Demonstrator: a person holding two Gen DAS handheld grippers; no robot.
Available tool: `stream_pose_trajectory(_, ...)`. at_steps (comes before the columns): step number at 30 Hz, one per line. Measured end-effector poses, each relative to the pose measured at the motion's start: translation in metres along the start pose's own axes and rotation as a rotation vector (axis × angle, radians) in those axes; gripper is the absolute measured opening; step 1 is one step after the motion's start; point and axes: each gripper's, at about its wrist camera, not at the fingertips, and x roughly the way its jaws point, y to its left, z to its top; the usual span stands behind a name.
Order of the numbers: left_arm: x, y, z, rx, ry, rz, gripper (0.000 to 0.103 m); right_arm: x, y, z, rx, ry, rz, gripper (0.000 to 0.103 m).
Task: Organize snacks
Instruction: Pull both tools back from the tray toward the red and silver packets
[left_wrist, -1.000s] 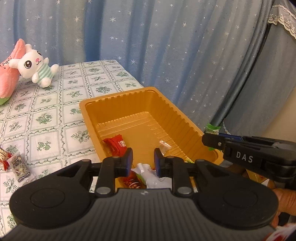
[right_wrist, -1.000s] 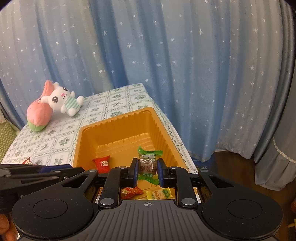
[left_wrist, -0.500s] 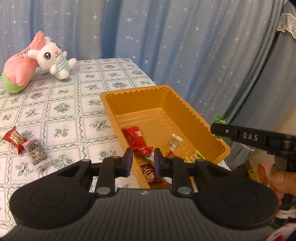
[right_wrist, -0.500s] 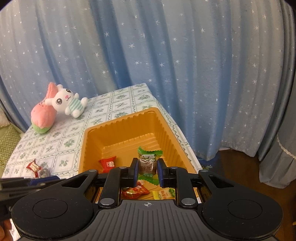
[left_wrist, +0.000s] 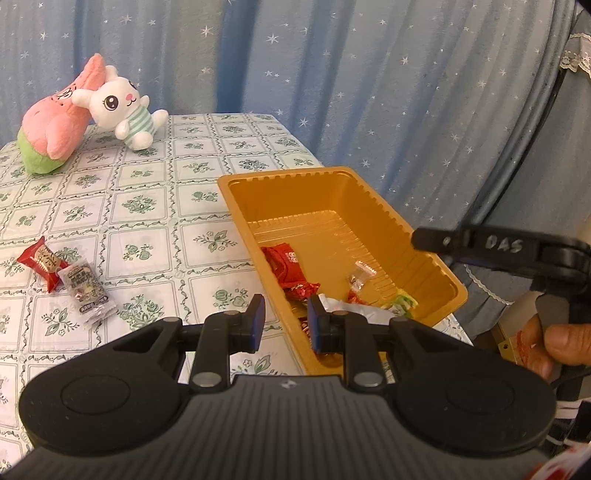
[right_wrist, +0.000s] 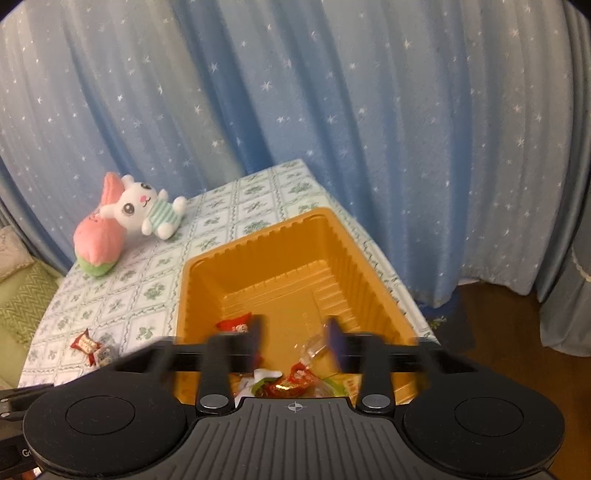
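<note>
An orange tray (left_wrist: 280, 174) (right_wrist: 258, 236) sits at the right end of the table and holds several wrapped snacks, among them a red packet (left_wrist: 284, 260) (right_wrist: 234, 325) and a clear-wrapped candy (left_wrist: 360, 275) (right_wrist: 314, 345). Above the tray's near end, my right gripper (right_wrist: 295, 334) has its jaws opening, blurred, with no pad pressing on anything. A green and white wrapper (right_wrist: 264, 378) lies just below it. My left gripper (left_wrist: 287, 323) hangs over the tray's near left rim, shut and holding nothing. A red candy (left_wrist: 42, 262) (right_wrist: 85, 343) and a grey packet (left_wrist: 86, 291) (right_wrist: 105, 355) lie on the tablecloth at the left.
A white plush rabbit (left_wrist: 122, 107) leans on a pink plush (left_wrist: 55, 129) at the table's far left. A blue starred curtain hangs behind. The table edge runs just right of the tray. A hand (left_wrist: 554, 339) holds the right gripper's handle.
My right gripper's jaws have parted and let go of the green-ended candy. The left gripper has shifted left, from over the tray toward its left rim, bringing the loose snacks into view.
</note>
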Motion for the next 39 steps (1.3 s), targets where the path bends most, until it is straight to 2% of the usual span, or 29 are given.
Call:
stream_pose_trajectory(14, -0.038, 0.016, -0.016, -0.034, -0.01, 0.04, 0.025, -0.043, 0.018, -0.01, 0.019, -0.018, 0.001, 0.062)
stream_pose_trajectory(23, -0.075, 0.034, -0.031, -0.065, -0.03, 0.074, 0.037, -0.069, 0.048, -0.031, 0.001, -0.01, 0.027, 0.062)
stream_pose_trajectory(25, -0.084, 0.04, -0.036, -0.075, -0.034, 0.083, 0.048, -0.073, 0.057, -0.035, -0.003, -0.01, 0.038, 0.062)
stream_pose_trajectory(39, -0.143, 0.086, -0.06, -0.128, -0.085, 0.19, 0.062, -0.087, 0.113, -0.074, -0.075, 0.029, 0.104, 0.062)
